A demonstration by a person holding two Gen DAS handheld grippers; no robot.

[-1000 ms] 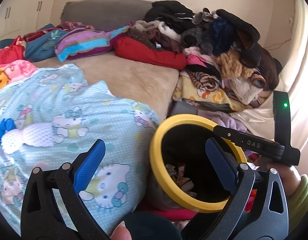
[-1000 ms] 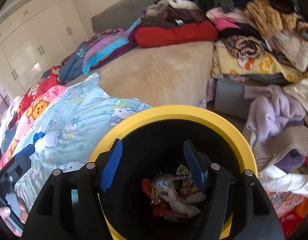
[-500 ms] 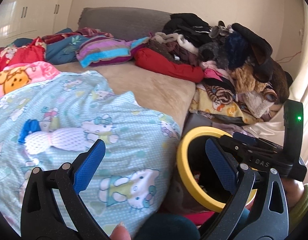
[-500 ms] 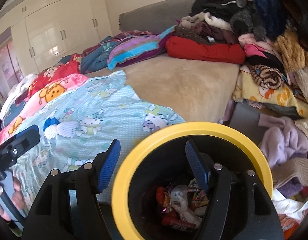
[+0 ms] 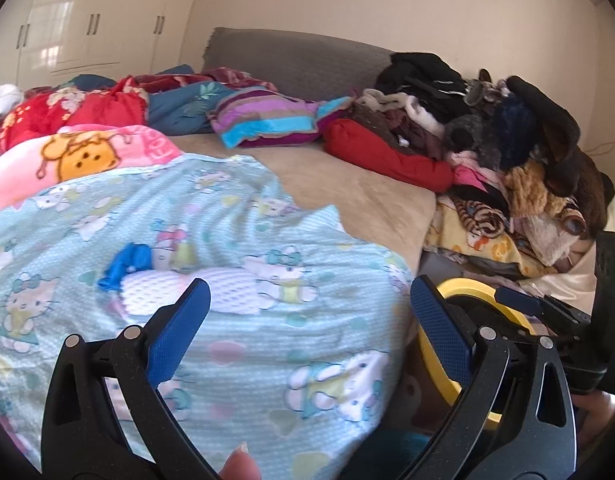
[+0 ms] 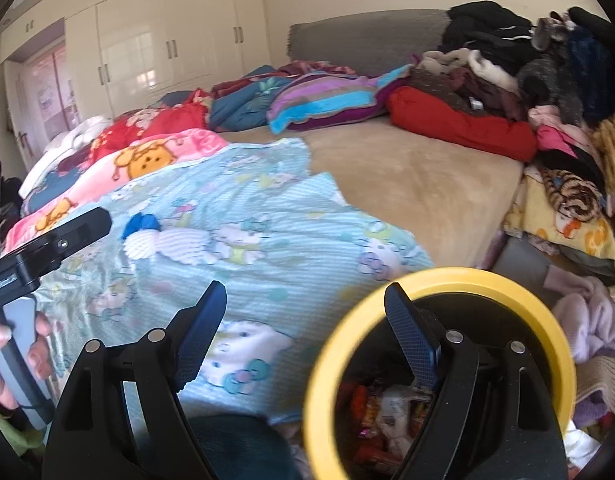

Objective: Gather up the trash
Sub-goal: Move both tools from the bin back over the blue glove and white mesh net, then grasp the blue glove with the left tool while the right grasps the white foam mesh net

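The left hand-held gripper [image 5: 307, 316] hangs over the bed with its blue-padded fingers spread wide and nothing between them. Ahead of it, on the light blue cartoon-cat blanket [image 5: 235, 248], lies the piece of trash: a white foam net sleeve [image 5: 167, 290] with a crumpled blue scrap [image 5: 125, 264] touching its left end. The right hand-held gripper [image 6: 303, 316] is likewise spread and empty, its right finger standing over the mouth of the yellow-rimmed black bin [image 6: 547, 320], which sits beside the bed at the blanket's right edge. Wrappers [image 6: 383, 408] in red and white lie at the bottom of the bin. In the right wrist view the foam net sleeve [image 6: 167, 242] rests well to the left of the bin. A pile of clothes [image 5: 507, 152] is heaped along the bed's right side.
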